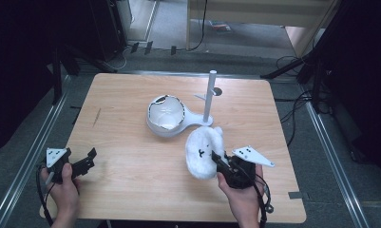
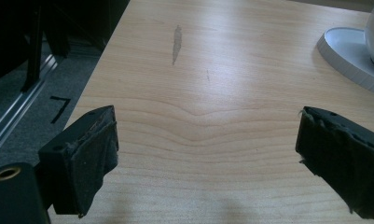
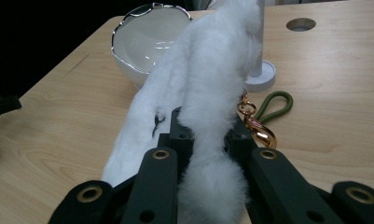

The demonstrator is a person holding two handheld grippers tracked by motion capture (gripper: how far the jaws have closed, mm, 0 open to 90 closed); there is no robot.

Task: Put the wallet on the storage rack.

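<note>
While left gripper [image 1: 86,161] idles fingers wide over bare wood-grain bench [image 1: 131,142], glossy white egg-shaped bowl [image 1: 165,115], jagged rim, sits mid-bench, nothing visible inside; right gripper [image 1: 216,159] fingers pinch fluffy white plush [image 1: 203,149], gold clasp [image 3: 257,126] dangling.

High view looks down; 2 gripper views skim the table [image 1: 131,156] closely.

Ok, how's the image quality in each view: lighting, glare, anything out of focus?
High view: table evenly lit, surroundings fall into near black, picture slightly soft. Left gripper view: bright sheen on the wood towards the top, soft jaw shadows at the bottom edge. Right gripper view: the plush is nearly blown out, fur detail lost; highlights on the bowl; dark backdrop.
</note>
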